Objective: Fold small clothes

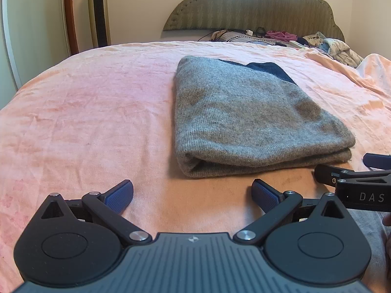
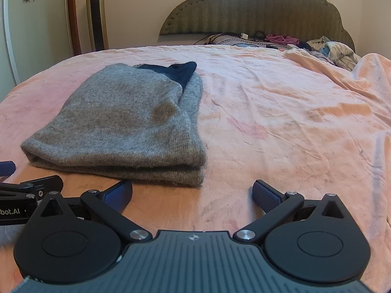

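A grey knit garment (image 1: pixel 249 117) with a dark blue part at its far end lies folded into a flat rectangle on the pink bedspread (image 1: pixel 85 112). My left gripper (image 1: pixel 193 195) is open and empty, just short of the garment's near folded edge. The right gripper (image 1: pixel 347 171) shows at the right edge of this view. In the right wrist view the same garment (image 2: pixel 127 122) lies ahead to the left. My right gripper (image 2: pixel 191 195) is open with nothing between its blue pads, near the garment's front right corner. The left gripper (image 2: pixel 27 190) pokes in at the left.
A padded green headboard (image 2: pixel 259 7) stands at the far end of the bed. Loose clothes and cables (image 2: pixel 330 48) are heaped by the pillows at the far right. A gold tower heater (image 2: pixel 96 14) stands against the wall at the left. The bedspread (image 2: pixel 293 122) is rumpled on the right.
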Demonstrator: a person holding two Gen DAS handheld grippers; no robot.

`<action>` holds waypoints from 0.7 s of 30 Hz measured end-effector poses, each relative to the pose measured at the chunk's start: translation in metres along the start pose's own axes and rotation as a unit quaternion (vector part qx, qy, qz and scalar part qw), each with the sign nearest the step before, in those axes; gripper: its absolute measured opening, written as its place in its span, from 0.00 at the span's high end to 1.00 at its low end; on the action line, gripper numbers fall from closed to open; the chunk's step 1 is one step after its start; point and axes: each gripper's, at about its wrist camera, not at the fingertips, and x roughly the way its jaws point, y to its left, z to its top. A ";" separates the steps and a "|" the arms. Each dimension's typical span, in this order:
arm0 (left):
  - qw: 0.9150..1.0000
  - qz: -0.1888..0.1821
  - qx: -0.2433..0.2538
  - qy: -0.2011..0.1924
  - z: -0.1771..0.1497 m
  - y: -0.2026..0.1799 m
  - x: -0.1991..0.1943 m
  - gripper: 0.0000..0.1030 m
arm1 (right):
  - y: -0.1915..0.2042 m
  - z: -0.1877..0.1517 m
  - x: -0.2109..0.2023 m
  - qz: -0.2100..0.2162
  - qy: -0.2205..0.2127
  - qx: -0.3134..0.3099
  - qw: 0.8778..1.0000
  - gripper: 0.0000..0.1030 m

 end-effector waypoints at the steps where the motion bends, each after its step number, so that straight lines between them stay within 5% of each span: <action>1: 1.000 0.000 0.000 0.000 0.000 0.000 0.000 0.00 | 0.000 0.000 0.000 0.000 0.000 0.000 1.000 0.00; 21: 1.000 0.001 0.001 0.000 0.000 0.002 0.001 0.00 | 0.001 0.000 0.000 0.000 0.000 0.000 1.000 0.00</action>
